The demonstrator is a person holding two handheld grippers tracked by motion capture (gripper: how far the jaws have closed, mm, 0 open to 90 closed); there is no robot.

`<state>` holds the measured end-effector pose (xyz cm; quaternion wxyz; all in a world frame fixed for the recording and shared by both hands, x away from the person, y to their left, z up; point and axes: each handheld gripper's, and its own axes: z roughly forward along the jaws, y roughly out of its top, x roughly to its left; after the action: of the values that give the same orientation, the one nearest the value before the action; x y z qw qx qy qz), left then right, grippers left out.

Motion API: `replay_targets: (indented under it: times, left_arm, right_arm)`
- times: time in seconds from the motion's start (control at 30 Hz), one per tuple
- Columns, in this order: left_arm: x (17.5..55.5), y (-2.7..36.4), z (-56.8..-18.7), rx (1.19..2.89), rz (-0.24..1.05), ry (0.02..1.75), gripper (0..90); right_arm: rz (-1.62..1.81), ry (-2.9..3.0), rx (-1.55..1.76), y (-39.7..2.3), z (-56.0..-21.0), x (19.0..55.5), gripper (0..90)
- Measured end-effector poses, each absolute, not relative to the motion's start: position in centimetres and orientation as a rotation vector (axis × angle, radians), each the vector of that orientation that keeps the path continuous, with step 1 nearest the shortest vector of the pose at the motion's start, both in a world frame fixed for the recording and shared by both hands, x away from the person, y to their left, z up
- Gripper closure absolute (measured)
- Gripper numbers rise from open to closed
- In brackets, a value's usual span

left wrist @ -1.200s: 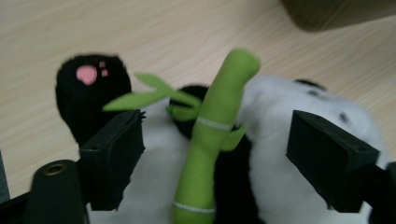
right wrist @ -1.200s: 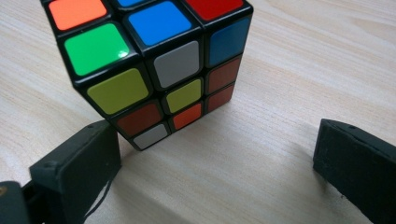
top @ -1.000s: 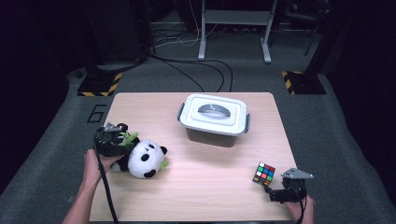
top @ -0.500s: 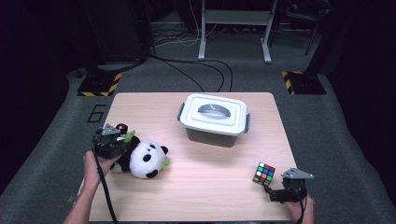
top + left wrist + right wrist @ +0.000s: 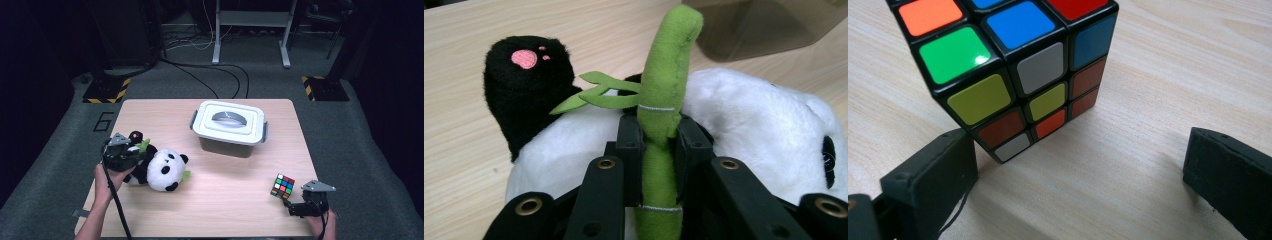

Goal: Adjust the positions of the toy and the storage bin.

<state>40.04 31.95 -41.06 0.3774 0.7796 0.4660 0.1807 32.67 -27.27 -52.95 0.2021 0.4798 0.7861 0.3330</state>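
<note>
High view: wooden table (image 5: 220,200), left gripper (image 5: 131,155) at the left edge, in a hand (image 5: 106,181), pressed against the body of a plush panda (image 5: 157,169) lying on its side. Lidded white container (image 5: 229,126) toward the far middle, well apart from the panda. Near the front right corner, colour cube (image 5: 282,186), with the right gripper (image 5: 296,206) just beside it, low over the wood.

Left gripper view: jaws clamped narrow on the green bamboo stalk (image 5: 662,120) sewn to the panda (image 5: 754,125), having just closed onto it; stalk upright between the black pads, leaves fanning left toward a black paw with pink marks (image 5: 526,80). Corner of the container (image 5: 769,25) at top right.

Right gripper view: jaws spread wide, holding nothing. Cube (image 5: 1013,65) just ahead, tilted, one bottom corner by the left jaw; touching or not, cannot tell. Right jaw well apart.
</note>
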Motion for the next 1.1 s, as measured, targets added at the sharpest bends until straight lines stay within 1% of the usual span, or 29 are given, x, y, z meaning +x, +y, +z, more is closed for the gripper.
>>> replay_targets:
  times: [0.1, 0.13, 0.27, 0.57, 0.6, 0.67, 0.8, 0.93, 1.1]
  left_arm:
    - [39.9, 31.4, -41.0, 1.978, 0.465, 1.189, 76.3]
    - [39.8, 31.1, -40.8, 1.973, 0.442, 1.188, 76.4]
    - [39.8, 30.2, -40.8, 1.966, 0.43, 1.17, 76.3]
    - [39.9, 26.9, -41.3, 1.973, 0.39, 1.117, 76.3]
    - [40.1, 26.1, -41.4, 1.993, 0.387, 1.098, 76.3]
    - [40.2, 25.6, -41.5, 1.998, 0.384, 1.091, 76.3]
    - [40.6, 23.5, -41.7, 1.984, 0.366, 1.07, 76.2]
    - [40.8, 22.4, -41.8, 1.957, 0.375, 1.066, 76.2]
    - [41.5, 20.6, -43.1, 2.005, 0.407, 1.062, 75.8]
  right_arm:
    - [0.93, 2.195, 1.341, -27.3, -53.0, 32.7, 0.3]
    - [0.93, 2.195, 1.342, -27.3, -53.0, 32.7, 0.3]
    - [0.929, 2.196, 1.337, -27.3, -53.0, 32.7, 0.2]
    - [0.927, 2.194, 1.338, -27.3, -53.0, 32.7, 0.3]
    - [0.926, 2.192, 1.342, -27.3, -53.0, 32.7, 0.3]
    - [0.927, 2.193, 1.343, -27.3, -53.0, 32.7, 0.3]
    - [0.927, 2.193, 1.34, -27.3, -53.0, 32.7, 0.3]
    - [0.927, 2.193, 1.34, -27.3, -53.0, 32.7, 0.3]
    - [0.927, 2.193, 1.34, -27.3, -53.0, 32.7, 0.3]
